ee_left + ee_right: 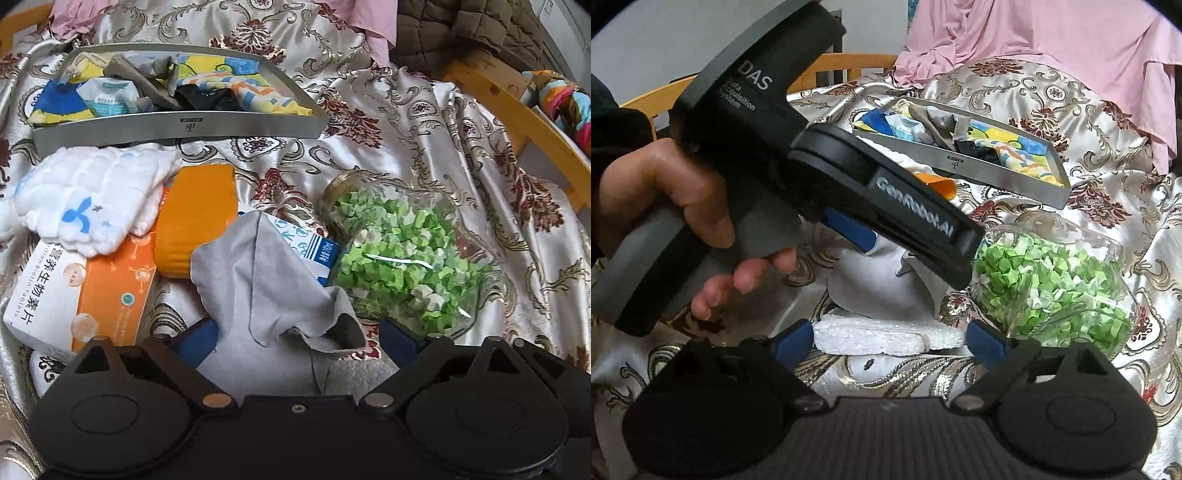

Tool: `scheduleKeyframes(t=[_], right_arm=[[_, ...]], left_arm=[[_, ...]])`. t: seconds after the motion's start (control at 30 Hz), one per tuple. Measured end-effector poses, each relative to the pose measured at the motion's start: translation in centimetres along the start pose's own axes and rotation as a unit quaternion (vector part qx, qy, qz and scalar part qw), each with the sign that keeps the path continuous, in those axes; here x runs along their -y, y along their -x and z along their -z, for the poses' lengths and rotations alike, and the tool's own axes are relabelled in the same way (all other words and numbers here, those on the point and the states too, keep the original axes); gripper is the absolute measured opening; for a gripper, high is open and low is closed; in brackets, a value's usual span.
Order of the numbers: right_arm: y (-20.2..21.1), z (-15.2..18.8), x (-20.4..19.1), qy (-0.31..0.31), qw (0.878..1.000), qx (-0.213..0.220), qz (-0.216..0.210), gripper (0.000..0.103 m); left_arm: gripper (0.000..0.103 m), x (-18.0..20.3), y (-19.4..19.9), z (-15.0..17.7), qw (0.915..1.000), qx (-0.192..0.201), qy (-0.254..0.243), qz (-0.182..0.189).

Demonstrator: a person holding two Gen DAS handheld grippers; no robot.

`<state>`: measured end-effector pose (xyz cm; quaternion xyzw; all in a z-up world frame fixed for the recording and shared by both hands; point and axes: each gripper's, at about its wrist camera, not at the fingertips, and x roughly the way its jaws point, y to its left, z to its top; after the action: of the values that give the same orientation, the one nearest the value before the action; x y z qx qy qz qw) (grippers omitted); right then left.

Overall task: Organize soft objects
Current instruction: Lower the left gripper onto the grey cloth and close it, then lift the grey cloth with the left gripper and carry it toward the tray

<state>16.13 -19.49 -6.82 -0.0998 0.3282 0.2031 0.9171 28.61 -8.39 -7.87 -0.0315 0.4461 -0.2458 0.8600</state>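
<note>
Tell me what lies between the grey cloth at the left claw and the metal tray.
The grey cloth sits between the open left claw fingers. On the way to the tray lie an orange pad and a white quilted cloth; lifting over them clears both.

Under my gripper the bedspread [424,122] is glossy satin — smooth, shiny folds. The tray [177,127] looks like brushed metal, the grey cloth [258,280] matt and soft — the jar [406,251] clear glass.
</note>
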Motion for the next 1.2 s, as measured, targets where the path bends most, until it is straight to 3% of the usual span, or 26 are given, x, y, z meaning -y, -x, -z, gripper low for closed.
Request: scheduleKeyframes(t=[0.2,0.37,0.5,0.57,0.93,1.07,1.2], right_arm=[[-0.3,0.0,0.2,-0.014,1.0,-0.012,-0.001,0.088],[-0.1,0.1,0.2,-0.017,1.0,-0.012,-0.001,0.083],[-0.1,0.1,0.2,-0.017,1.0,-0.018,-0.002,0.082],[0.0,0.1,0.2,-0.017,1.0,-0.019,-0.002,0.08],[0.1,0.1,0.0,-0.011,1.0,-0.025,0.003,0.078],[0.4,0.1,-0.2,-0.006,1.0,-0.029,0.01,0.07],[0.4,0.1,-0.2,-0.005,0.999,-0.03,0.011,0.07]], left_arm=[[0.082,-0.1,0.2,0.3,0.9996,0.018,0.008,-0.019],[0.071,0.2,0.2,0.6,0.9993,0.008,-0.006,-0.037],[0.053,0.3,-0.2,0.9,0.9989,-0.011,-0.006,-0.045],[0.049,0.3,-0.3,1.1,0.9988,-0.01,-0.007,-0.047],[0.009,-0.1,0.0,1.0,0.9996,-0.019,0.002,-0.021],[0.005,0.1,0.8,1.0,0.9996,-0.017,-0.005,-0.021],[0.003,0.4,1.8,1.0,0.9998,-0.01,-0.01,-0.016]])
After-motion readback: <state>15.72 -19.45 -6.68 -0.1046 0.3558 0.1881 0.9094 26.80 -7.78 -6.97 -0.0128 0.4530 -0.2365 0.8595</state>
